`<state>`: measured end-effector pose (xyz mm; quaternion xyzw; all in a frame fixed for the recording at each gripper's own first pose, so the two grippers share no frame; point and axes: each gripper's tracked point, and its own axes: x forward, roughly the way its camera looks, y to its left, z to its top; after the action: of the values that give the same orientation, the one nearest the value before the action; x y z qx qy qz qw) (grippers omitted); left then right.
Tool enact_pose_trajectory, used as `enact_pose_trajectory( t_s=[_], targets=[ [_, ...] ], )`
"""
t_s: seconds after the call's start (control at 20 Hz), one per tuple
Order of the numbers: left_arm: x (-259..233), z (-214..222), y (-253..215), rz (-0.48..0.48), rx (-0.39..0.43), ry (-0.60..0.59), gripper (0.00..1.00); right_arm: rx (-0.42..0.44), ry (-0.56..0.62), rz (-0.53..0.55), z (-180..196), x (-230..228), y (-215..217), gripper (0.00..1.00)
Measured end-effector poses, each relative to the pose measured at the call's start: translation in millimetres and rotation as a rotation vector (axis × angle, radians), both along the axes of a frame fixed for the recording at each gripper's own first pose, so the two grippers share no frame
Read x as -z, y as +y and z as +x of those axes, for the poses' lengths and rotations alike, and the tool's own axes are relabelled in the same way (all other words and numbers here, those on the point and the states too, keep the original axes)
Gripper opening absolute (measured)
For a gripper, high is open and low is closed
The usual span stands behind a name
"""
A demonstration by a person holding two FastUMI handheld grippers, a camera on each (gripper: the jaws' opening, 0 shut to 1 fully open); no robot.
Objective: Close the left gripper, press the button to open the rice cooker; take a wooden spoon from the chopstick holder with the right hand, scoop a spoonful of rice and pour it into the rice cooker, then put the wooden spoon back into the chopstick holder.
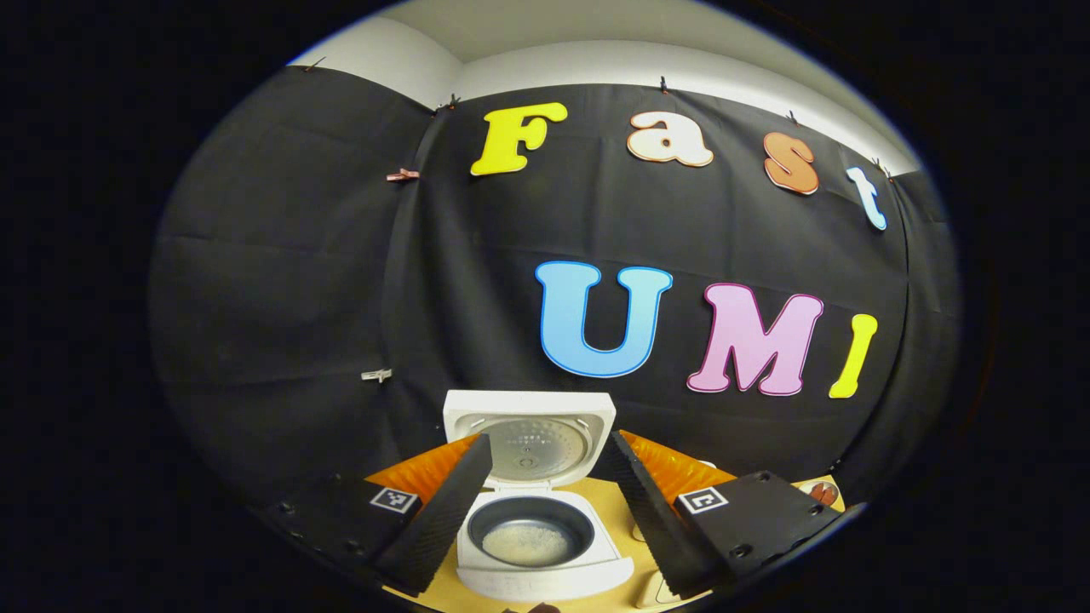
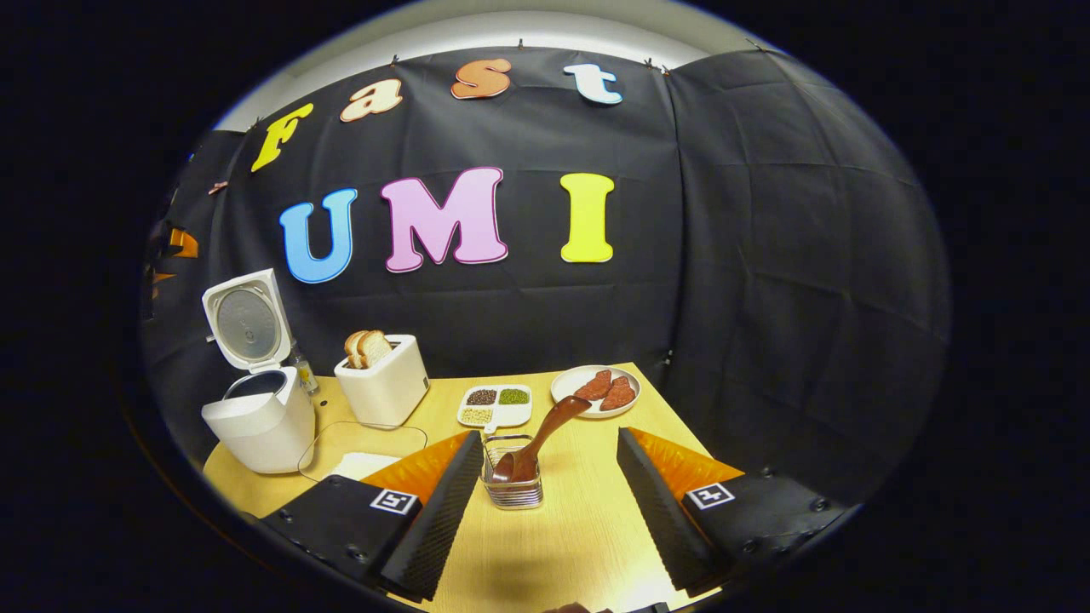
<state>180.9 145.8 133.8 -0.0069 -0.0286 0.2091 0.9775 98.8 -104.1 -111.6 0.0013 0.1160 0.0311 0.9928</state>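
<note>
The white rice cooker (image 1: 545, 545) stands with its lid up, and rice lies at the bottom of its dark inner pot (image 1: 530, 535). My left gripper (image 1: 549, 519) hovers open above it, one finger on each side of the pot. In the right gripper view the rice cooker (image 2: 260, 409) is at the far left of the table. The dark wooden spoon (image 2: 536, 443) stands bowl-down in the clear chopstick holder (image 2: 512, 481), its handle leaning up to the right. My right gripper (image 2: 545, 511) is open, just short of the holder, with nothing between its fingers.
A white toaster (image 2: 385, 383) with bread slices stands right of the cooker, its cord looping over the wooden table (image 2: 579, 528). Behind the holder lie a divided dish (image 2: 496, 404) of grains and a plate (image 2: 592, 387) with reddish pieces. A white pad (image 2: 362, 464) lies front left.
</note>
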Motion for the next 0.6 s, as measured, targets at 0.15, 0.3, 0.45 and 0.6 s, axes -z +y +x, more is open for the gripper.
enact_pose_trajectory(
  t_s=[0.15,0.3,0.45,0.6],
  targets=[
    [-9.6,39.4,22.4,0.042,0.017,-0.031,0.95,-0.008,0.001,-0.039,-15.1,-10.0,18.3,0.98],
    [-9.2,79.3,44.6,0.039,0.038,-0.059,0.95,-0.031,-0.012,-0.078,-22.6,-23.0,38.3,0.99],
    [-15.7,114.3,65.0,0.038,0.054,-0.105,0.95,-0.056,0.017,-0.074,-25.1,-24.0,59.4,0.99],
    [-23.3,143.1,91.8,0.049,0.043,-0.143,0.94,-0.044,0.022,-0.08,-29.3,-26.8,66.3,1.0]
  ],
)
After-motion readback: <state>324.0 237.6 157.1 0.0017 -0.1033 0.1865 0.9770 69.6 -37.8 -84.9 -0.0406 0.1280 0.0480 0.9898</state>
